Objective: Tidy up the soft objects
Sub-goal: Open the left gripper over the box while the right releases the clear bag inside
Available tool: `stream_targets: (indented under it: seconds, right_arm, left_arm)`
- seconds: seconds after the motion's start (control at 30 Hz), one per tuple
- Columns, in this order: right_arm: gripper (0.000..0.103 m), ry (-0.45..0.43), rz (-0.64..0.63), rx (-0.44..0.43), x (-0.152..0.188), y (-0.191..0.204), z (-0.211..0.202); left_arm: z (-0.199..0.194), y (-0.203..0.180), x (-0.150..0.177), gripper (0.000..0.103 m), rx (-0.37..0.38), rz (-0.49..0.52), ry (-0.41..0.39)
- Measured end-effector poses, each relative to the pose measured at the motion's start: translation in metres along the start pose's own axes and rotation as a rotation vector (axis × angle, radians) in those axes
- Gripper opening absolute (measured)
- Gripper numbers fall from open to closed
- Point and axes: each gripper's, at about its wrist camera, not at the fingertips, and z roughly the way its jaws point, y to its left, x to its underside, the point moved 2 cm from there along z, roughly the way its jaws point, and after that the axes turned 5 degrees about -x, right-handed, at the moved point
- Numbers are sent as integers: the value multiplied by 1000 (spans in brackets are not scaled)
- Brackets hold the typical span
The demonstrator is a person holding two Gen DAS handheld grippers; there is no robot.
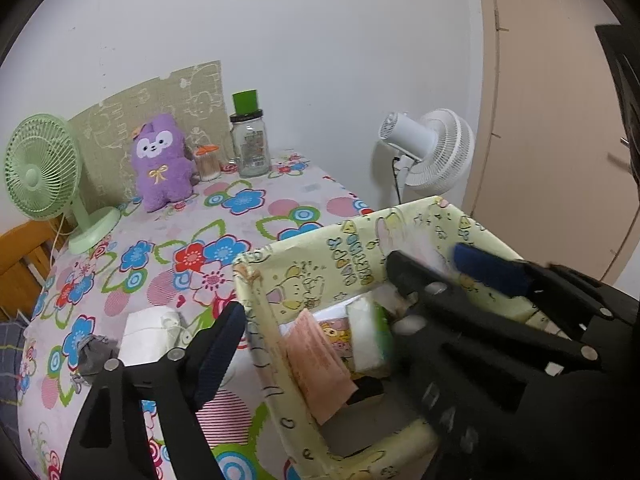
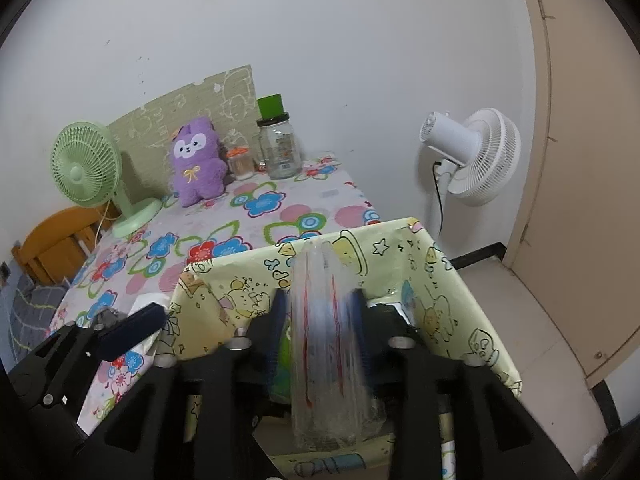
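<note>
Table w/ floral plastic cloth (image 1: 240,216): green desk fan (image 1: 40,176), purple plush toy (image 1: 162,164), clear glass jar w/ green cap (image 1: 250,140), small toothpick jar (image 1: 207,162), pale-yellow cartoon-print fabric box (image 1: 320,252), white folded cloth (image 1: 150,334).

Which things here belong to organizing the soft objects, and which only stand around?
Job: yellow storage box, pink cloth, clear plastic bag, white cloth.
Standing around: green fan, white fan, glass jar, purple plush.

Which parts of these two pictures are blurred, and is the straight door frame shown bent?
Left wrist view: the right claw over the yellow box is smeared by motion. Right wrist view: the clear plastic bag between its fingers is streaked. In both views, the fisheye lens curves the door frame.
</note>
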Motion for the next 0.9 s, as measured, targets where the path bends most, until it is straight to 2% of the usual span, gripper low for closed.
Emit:
stream_targets:
  seconds: [0.07, 0.3, 0.63, 0.9]
  right_arm:
    - [72, -15, 11, -1, 1, 2, -1]
    - [82, -9, 5, 3, 3, 10, -3]
    - [85, -35, -30, 12, 2, 36, -19]
    - [88, -50, -58, 54, 3, 62, -30]
  left_arm:
    - [0, 3, 1, 84, 1, -4, 1]
    - [-6, 10, 3, 85, -2, -5, -1]
    - [-29, 32, 7, 88, -24, -44, -38]
    - [-43, 53, 13, 95, -53, -57, -45]
